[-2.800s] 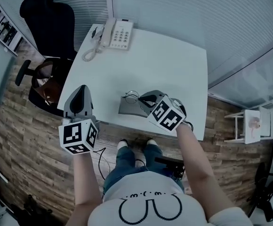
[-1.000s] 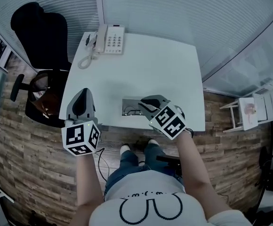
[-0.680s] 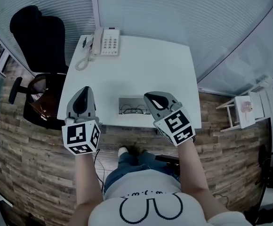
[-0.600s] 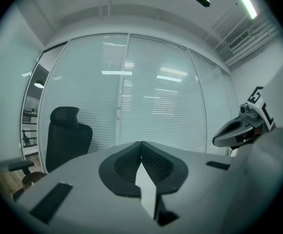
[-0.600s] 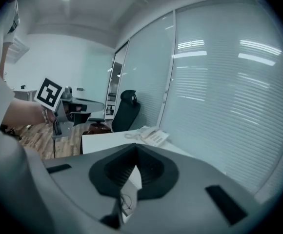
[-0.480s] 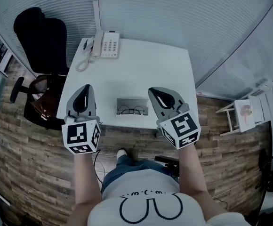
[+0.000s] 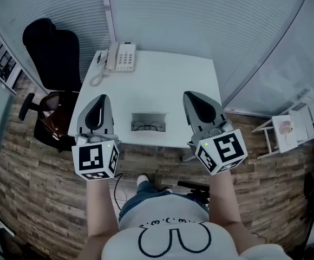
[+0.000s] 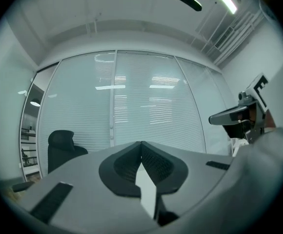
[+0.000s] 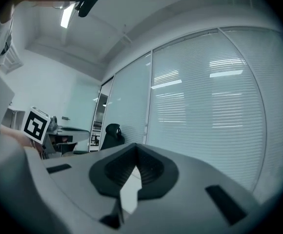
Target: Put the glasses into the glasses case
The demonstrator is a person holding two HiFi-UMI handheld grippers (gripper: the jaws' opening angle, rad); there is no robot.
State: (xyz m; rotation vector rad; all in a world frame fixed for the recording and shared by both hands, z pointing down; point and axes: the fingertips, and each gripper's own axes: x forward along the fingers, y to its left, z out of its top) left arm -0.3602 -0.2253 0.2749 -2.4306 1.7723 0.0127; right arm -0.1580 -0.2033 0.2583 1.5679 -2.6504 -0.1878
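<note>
Two grippers sit nearest to us, held up over the floor in front of our knees, short of the table's near edge. In the left gripper view, the left gripper has its jaws pressed together at the tips with nothing between them. The right gripper reads the same in its own view, closed and empty. In the head view, the left gripper and the right gripper flank the work, well apart from each other, and neither touches anything.

Between and just beyond them is the glasses case, lying open close to the near edge of the table. The glasses lie inside it. We judge the placing done, with at most a lid left to shut, and we cannot make out a lid from here.

The risk lies in that near edge. If either gripper comes down or sweeps inward carelessly, we think it could knock the light case toward us and off the table, spilling the glasses onto the wooden floor. Closed jaws make a blunt point, so a poke at the case would likely push it rather than steady it. If the case is to be closed, a temple or lens sitting proud of the rim could get pinched. How flat the glasses lie is too small to tell.

Farther back, the telephone stands at the far left corner and the office chair beyond the table's left side. Both are well clear of any move we expect.
</note>
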